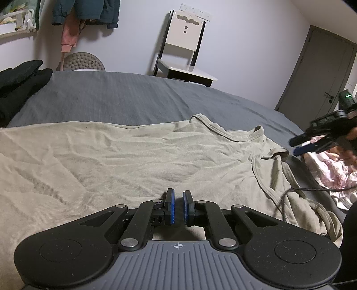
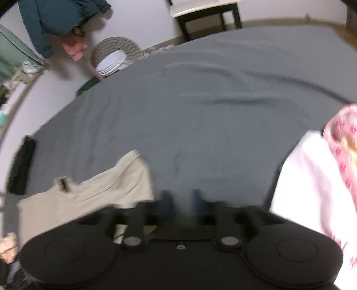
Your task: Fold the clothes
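Item: beige shirt [image 1: 138,151], long axis crosswise on bed [image 1: 133,93]; my left gripper [image 1: 178,208], fingers near-closed, empty, nearest. Right gripper [image 2: 179,200], fingers parted, empty, beside its collar.

A grey bed [image 1: 133,96] fills the middle of both views. Behind it, at upper centre of the left view, a chair [image 1: 185,49] with a white seat and dark frame stands against the wall. A grey door [image 1: 319,73] is at the right edge. At upper left a teal jacket [image 1: 89,11] and a pink garment [image 1: 69,35] hang on the wall. A nubbed round stool [image 1: 83,61] sits below them. In the right view white plates [image 2: 111,62] lie on that stool.
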A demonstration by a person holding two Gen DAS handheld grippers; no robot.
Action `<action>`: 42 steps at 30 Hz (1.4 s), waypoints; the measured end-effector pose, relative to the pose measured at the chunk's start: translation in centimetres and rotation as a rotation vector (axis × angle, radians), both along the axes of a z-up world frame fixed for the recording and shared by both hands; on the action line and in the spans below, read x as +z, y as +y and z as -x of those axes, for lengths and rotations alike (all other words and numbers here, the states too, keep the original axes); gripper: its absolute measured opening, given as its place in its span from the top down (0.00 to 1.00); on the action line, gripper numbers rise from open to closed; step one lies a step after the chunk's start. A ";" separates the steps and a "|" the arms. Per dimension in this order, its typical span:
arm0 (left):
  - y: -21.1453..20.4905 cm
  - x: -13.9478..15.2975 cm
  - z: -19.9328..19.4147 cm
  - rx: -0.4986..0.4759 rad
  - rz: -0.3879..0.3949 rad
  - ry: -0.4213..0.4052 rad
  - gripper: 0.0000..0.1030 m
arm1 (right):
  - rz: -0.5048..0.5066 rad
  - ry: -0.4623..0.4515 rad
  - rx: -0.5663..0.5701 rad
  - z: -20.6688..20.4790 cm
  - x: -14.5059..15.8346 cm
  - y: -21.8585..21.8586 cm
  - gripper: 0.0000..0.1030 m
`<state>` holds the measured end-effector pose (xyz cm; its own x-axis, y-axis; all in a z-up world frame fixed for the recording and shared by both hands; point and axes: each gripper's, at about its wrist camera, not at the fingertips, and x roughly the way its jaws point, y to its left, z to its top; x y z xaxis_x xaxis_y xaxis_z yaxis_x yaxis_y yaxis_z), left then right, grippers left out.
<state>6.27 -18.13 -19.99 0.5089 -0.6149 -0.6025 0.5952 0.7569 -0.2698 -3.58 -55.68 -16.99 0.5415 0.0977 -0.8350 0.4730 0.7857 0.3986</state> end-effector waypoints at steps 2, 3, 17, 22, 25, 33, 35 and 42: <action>0.0 0.0 0.0 0.002 0.004 0.001 0.93 | -0.049 0.010 0.077 0.4 0.3 1.2 0.55; 0.0 -0.1 0.0 0.003 0.005 0.002 0.93 | -0.069 0.017 0.117 0.5 0.3 1.9 0.55; 0.0 0.1 -0.1 0.004 0.000 0.011 0.93 | -0.040 0.140 0.332 -1.0 -1.2 8.4 0.97; 0.1 0.0 -0.1 0.002 0.009 0.014 0.93 | 0.014 0.216 0.308 1.5 -1.0 6.4 0.97; 0.1 0.1 -0.1 0.001 0.006 0.016 0.93 | -0.010 0.231 0.290 3.0 -1.0 5.3 0.97; -0.3 0.3 -0.2 0.005 -0.008 0.020 0.93 | -0.029 0.221 0.246 3.5 -0.3 5.2 0.59; -0.2 0.3 -0.2 0.006 -0.004 0.026 0.93 | 0.009 0.169 0.216 3.2 0.5 4.9 0.51; -0.1 0.3 -0.2 0.006 0.003 0.032 0.93 | -0.004 0.085 0.100 0.2 -0.4 2.5 0.75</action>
<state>6.47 -18.19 -19.71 0.4928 -0.6137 -0.6169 0.5817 0.7596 -0.2909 -3.73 -53.18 -17.34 0.4563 0.1509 -0.8769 0.4243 0.8294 0.3635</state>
